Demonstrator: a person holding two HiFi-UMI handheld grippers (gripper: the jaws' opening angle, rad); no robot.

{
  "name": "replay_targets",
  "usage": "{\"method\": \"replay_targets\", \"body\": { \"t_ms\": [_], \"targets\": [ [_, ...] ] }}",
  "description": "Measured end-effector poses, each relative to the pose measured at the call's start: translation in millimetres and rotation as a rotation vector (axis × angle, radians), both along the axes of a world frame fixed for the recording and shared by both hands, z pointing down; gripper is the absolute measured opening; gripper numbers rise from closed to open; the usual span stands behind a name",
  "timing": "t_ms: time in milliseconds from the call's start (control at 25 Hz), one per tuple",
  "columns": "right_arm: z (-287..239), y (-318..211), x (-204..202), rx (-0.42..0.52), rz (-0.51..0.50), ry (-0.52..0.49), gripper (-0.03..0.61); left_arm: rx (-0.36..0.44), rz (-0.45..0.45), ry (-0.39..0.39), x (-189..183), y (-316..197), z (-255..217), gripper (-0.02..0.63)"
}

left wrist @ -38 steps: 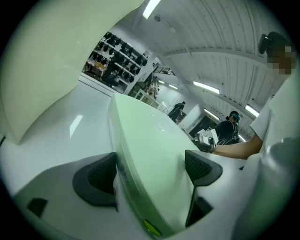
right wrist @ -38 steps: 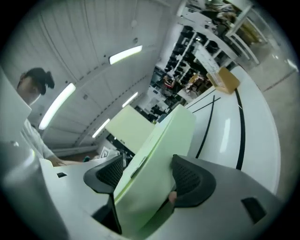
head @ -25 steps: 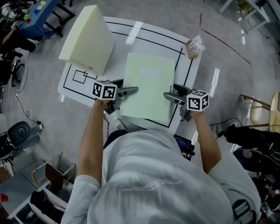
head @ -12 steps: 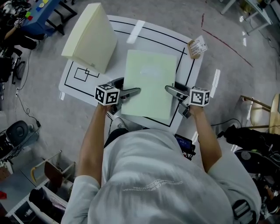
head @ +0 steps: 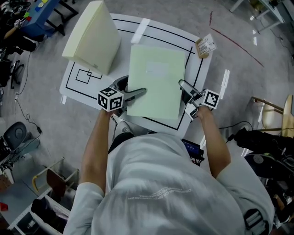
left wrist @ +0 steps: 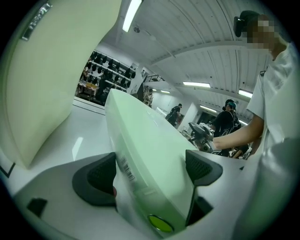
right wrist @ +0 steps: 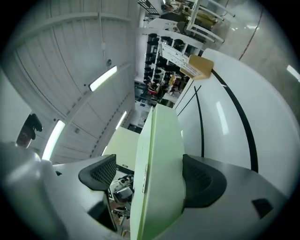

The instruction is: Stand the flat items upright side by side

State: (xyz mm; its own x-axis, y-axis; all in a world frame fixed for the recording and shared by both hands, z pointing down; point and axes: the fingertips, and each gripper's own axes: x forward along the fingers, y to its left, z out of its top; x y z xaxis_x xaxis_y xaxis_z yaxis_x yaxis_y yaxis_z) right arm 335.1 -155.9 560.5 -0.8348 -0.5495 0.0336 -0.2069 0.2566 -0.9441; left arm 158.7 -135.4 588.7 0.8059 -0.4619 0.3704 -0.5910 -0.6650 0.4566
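Note:
A pale green folder is held off the white table between my two grippers, tilted. My left gripper is shut on its left edge; in the left gripper view the green folder fills the space between both pads. My right gripper straddles the right edge. In the right gripper view the green folder rests against the right pad, with a visible gap at the left pad. A cream folder stands leaning at the table's back left, also seen as the cream folder.
A brown tagged card lies at the table's far right corner, beside the black outline drawn on the top. Around the table stand a blue cart at the back left and a chair on the right.
The green folder has come up off the table and moved farther from me. My right gripper has rolled over, its marker cube tipping outward. The left gripper has barely shifted.

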Motion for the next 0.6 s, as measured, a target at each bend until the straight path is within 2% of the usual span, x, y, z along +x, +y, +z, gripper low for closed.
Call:
{"method": "replay_targets", "body": {
  "t_ms": [200, 280, 400, 480, 600],
  "targets": [
    [0.4, -6.4, 6.0, -0.015, 0.041, -0.038, 0.431, 0.025, -0.012, 0.011, -1.5, -2.1, -3.2, 0.454],
    [1.5, -7.8, 8.5, -0.037, 0.048, -0.068, 0.406, 0.030, -0.011, 0.026, -2.5, -2.2, -5.7, 0.454],
    [0.3, -3.4, -4.5, -0.034, -0.017, -0.097, 0.376, 0.033, 0.016, 0.067, 3.8, 0.1, -10.2, 0.454],
    [1.2, 5.3, -22.9, -0.014, -0.090, -0.044, 0.376, 0.043, 0.049, 0.061, 11.8, 1.9, -12.1, 0.454],
    [2.1, 11.5, -30.8, -0.008, -0.125, -0.001, 0.385, 0.044, 0.076, 0.051, 13.5, 0.3, -13.4, 0.454]
  ]
}}
